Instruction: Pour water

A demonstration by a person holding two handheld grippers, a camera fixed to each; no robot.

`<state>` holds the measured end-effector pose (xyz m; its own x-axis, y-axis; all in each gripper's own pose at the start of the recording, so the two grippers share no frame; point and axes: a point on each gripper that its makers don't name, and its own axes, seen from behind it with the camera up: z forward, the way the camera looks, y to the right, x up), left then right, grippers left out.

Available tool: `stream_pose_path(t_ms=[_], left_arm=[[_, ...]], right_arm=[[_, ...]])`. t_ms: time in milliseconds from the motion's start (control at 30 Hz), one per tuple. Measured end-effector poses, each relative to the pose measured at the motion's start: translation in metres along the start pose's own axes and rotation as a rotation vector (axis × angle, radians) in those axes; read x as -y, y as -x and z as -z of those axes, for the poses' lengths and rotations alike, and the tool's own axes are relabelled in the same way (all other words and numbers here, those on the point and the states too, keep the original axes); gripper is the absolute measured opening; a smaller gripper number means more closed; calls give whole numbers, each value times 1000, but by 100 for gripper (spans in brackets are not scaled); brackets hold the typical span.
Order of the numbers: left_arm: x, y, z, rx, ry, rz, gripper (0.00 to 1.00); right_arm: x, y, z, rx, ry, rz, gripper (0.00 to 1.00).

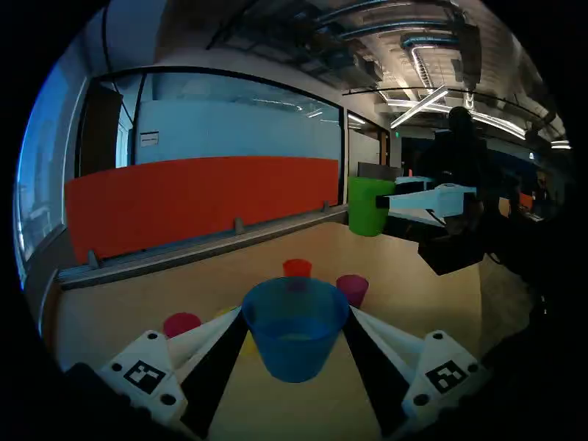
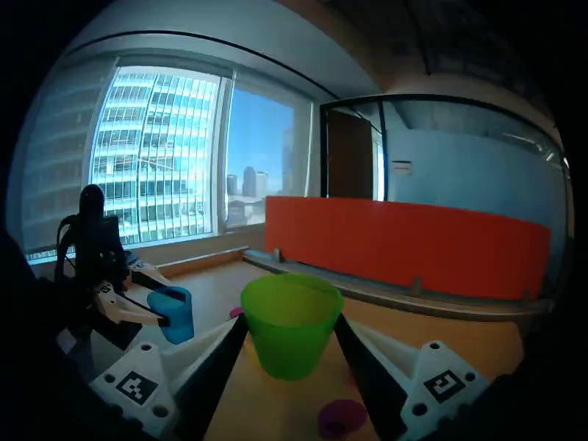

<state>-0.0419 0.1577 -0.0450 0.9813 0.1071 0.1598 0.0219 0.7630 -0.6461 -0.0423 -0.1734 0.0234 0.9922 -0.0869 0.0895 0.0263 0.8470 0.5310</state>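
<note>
Plastic, likely light and squashable: left gripper [image 1: 296, 314] pinches the blue cup [image 1: 295, 342] mid-wall, right gripper [image 2: 292, 320] pinches the green cup [image 2: 292, 338] likewise; squeeze gently.

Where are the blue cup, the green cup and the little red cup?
blue cup [image 1: 295, 338]: left gripper view, front wall.
green cup [image 2: 292, 338]: right gripper view, front wall.
red cup [image 1: 297, 269]: left gripper view, side wall below the rim.

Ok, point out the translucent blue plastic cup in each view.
Left gripper view: translucent blue plastic cup at bottom centre, held by the left gripper.
Right gripper view: lower left, in that same gripper, farther off.
Shared landmark: the orange wall panel in the background.
</note>
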Motion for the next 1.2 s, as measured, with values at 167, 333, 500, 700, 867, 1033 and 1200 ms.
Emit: stream_pose_path(t_ms=[167,333,500,700,867,1033,1200], left_arm=[[2,-6,0,-14,-2,-8,87],[3,-16,1,-33,-2,-32,87],[2,-26,4,-54,-7,-69,87],[1,-40,7,-82,-13,-104,87],[1,-54,11,-109,-18,-125,87],[3,-68,12,-128,-33,-165,87],[4,-79,12,-142,-49,-229,87]], right_arm=[[2,0,0,-7,-8,-3,89],[10,1,0,-8,-33,-9,89],[22,5,-2,-8,-60,-5,89],[37,14,-4,-1,-93,3,89],[46,22,-5,9,-115,7,89],[56,29,-7,17,-142,6,89],[66,35,-9,23,-162,10,89]])
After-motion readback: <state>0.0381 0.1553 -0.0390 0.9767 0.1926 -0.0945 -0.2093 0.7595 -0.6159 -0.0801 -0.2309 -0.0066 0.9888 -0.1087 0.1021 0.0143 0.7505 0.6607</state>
